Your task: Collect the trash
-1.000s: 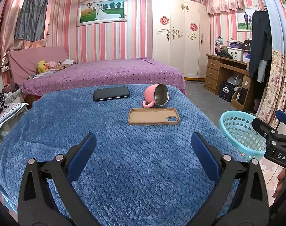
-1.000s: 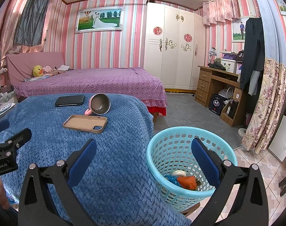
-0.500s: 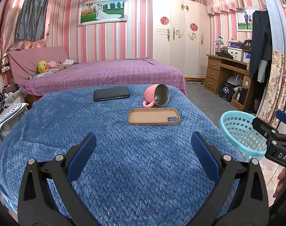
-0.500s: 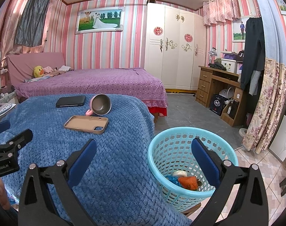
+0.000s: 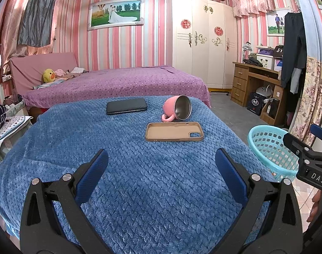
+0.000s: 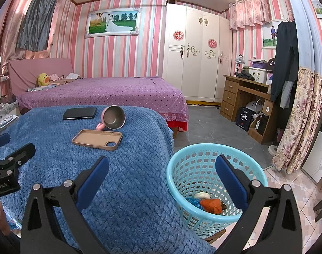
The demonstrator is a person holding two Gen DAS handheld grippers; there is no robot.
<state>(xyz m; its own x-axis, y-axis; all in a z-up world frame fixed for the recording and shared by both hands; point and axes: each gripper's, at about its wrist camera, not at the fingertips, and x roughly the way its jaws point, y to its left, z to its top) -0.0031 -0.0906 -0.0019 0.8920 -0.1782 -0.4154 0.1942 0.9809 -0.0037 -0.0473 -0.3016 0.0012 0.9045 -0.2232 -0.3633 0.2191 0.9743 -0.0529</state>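
Note:
A light blue plastic basket stands at the right edge of the blue-blanketed table; it also shows in the left wrist view. Inside it lie an orange wrapper, a blue scrap and a white piece. My right gripper is open and empty, above the table edge and the basket's near rim. My left gripper is open and empty over the blanket.
On the blanket lie a tan phone case, a tipped pink mug and a black phone. A purple bed stands behind, a wardrobe and desk to the right.
The right gripper has drifted slightly back and left, so the basket sits a little further right in its view. The left gripper has barely moved.

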